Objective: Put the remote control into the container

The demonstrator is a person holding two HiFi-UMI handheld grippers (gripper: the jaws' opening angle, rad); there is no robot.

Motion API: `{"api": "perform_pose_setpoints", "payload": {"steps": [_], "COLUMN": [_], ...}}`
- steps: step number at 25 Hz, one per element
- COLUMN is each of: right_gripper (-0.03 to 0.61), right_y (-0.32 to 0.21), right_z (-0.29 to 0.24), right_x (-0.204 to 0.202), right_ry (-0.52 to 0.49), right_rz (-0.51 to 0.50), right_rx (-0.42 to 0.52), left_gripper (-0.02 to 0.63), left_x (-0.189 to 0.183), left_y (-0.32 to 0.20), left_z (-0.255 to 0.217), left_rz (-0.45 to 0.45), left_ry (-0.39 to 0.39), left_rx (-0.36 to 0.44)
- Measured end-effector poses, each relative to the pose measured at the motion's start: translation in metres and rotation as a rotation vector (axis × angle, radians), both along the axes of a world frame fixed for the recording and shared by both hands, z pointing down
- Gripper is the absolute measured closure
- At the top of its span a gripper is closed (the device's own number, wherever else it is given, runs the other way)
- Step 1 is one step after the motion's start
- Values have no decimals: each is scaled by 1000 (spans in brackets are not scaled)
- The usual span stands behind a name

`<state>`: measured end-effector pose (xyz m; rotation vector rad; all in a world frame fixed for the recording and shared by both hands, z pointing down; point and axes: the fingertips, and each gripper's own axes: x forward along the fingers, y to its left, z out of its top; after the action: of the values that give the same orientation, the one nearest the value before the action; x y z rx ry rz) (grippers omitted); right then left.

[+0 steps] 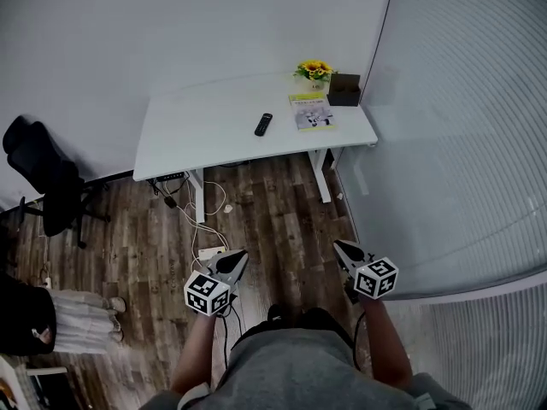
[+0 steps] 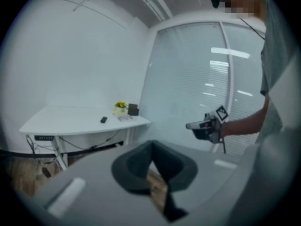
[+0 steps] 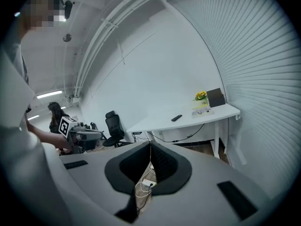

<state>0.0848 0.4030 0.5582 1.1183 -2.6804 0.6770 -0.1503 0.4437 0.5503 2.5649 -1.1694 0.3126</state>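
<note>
White desk (image 1: 214,135) at upper centre bears the remote control (image 1: 263,124), left of the dark container (image 1: 344,90); left gripper (image 1: 235,259) and right gripper (image 1: 342,248), low in frame, are closed and empty, so I judge this the approach: next, reach the remote and open the jaws.

Floor (image 1: 273,216): dark wood planks, matt.
Desk (image 1: 205,131): smooth white top.
Remote control (image 1: 263,124): black plastic.
Booklet (image 1: 311,111), three o'clock of remote control: paper.

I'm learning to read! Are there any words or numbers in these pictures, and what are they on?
Thin yellow-green booklet on the white desk: print too small to read.
Marker cubes on the left gripper and right gripper: black-and-white square patterns, no words.
No other text shows.
</note>
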Motion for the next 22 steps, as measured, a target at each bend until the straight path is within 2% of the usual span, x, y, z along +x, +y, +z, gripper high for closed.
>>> {"api": "perform_pose_setpoints", "payload": {"steps": [4, 12, 15, 19, 22], "right_gripper": [560, 560, 560, 560, 560], "right_y": [-15, -66, -88, -129, -160], "right_z": [-11, -3, -2, -12, -16], "right_x": [-17, -19, -15, -11, -7], "right_ry": [-99, -35, -57, -155, -133], "right_rz": [-10, -14, -6, 0, -19], "right_rx": [-11, -5, -15, -41, -35], "left_gripper": [614, 614, 613, 614, 614], "left_x": [-15, -19, -21, -19, -10], "left_y": [-18, -44, -62, -99, -130], "left_z": [-4, 7, 9, 10, 5], "left_rz": [-16, -12, -28, -52, -57], "left_ry": [17, 3, 2, 8, 11], "left_rx": [6, -25, -33, -32, -23]}}
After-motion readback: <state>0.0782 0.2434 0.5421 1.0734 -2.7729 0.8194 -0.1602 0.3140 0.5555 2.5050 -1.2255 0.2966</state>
